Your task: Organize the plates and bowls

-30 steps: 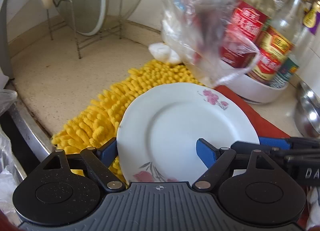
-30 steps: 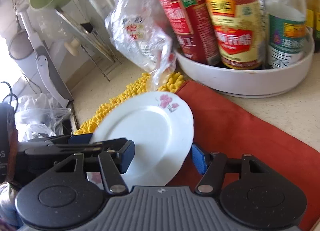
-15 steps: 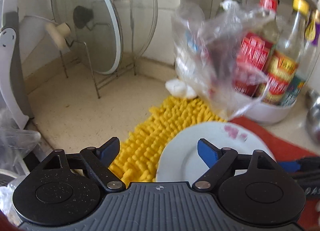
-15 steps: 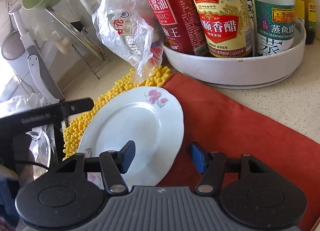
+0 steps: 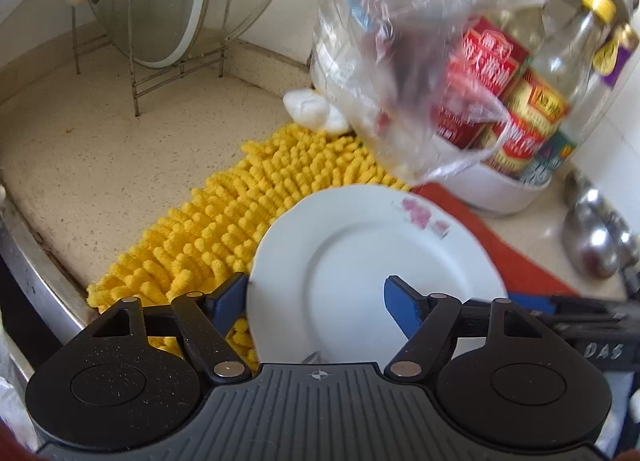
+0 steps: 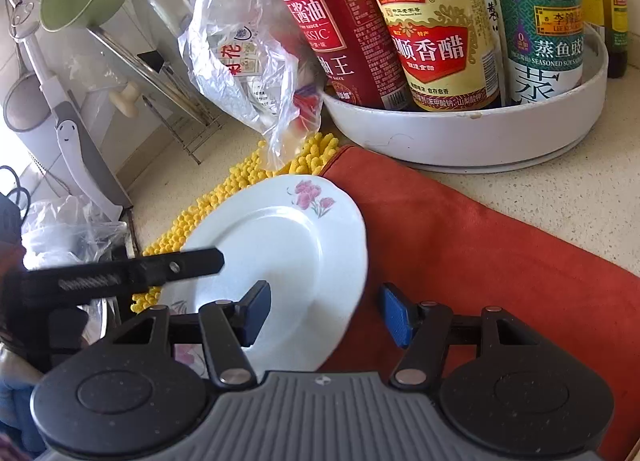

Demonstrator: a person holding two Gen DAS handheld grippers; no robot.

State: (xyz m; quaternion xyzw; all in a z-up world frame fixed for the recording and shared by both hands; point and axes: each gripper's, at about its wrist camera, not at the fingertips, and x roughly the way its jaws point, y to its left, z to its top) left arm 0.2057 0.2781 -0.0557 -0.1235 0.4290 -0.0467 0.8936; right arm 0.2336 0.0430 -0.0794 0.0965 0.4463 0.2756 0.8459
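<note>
Lying on the yellow mat (image 5: 224,221) and red cloth (image 6: 480,245) on the tabletop, the plate (image 5: 368,261) looks rigid, glazed, slippery and breakable; best taken at the rim. Left hand-held gripper (image 5: 316,301), jaws just closing, straddles its near-left rim unclamped; right hand-held gripper (image 6: 324,313) stands apart over its right edge.

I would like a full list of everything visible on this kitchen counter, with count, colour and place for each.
Round ceramic plate: one, white with pink flowers, on yellow mat and red cloth.
Chenille mat: one, yellow, under the plate's left.
Cloth: one, red-orange, right of plate.
Round tray: one, white, behind cloth, holding sauce bottles, several.
Plastic bag: one, clear, beside tray.
Glass lids: two, clear, in wire rack, back left.
Left gripper: black, blue pads, open, jaws just closing across the plate's rim.
Right gripper: same, open across the plate's rim.
</note>
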